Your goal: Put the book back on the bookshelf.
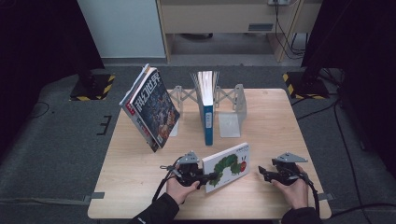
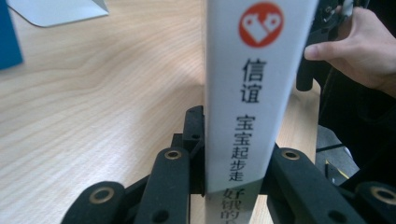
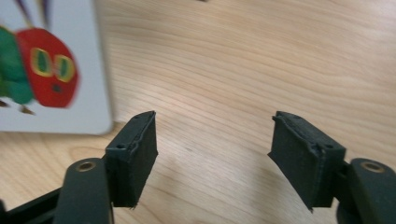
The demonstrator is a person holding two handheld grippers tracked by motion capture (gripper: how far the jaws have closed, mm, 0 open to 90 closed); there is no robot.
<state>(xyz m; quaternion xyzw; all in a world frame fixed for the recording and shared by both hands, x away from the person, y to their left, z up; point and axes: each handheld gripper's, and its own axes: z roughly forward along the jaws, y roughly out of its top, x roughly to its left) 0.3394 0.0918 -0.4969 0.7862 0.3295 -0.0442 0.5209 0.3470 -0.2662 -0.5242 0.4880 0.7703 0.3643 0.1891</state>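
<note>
A white picture book with a green caterpillar and red head (image 1: 229, 165) stands tilted on its edge near the table's front, its cover facing me. My left gripper (image 1: 210, 177) is shut on the book's near left end. In the left gripper view the white spine with a red logo (image 2: 254, 93) rises between the jaws of the left gripper (image 2: 236, 144), pads pressed on both sides. My right gripper (image 1: 262, 171) hovers just right of the book, open. In the right gripper view the right gripper (image 3: 215, 149) has only bare wood between its pads, and the book's corner (image 3: 51, 70) lies at upper left.
At the back of the wooden table (image 1: 140, 177), a blue book (image 1: 208, 112) stands upright in a grey expanding metal book rack (image 1: 232, 112). A couple of large books (image 1: 152, 107) lean against the rack's left end. The person's right hand (image 2: 359, 51) shows beyond the spine.
</note>
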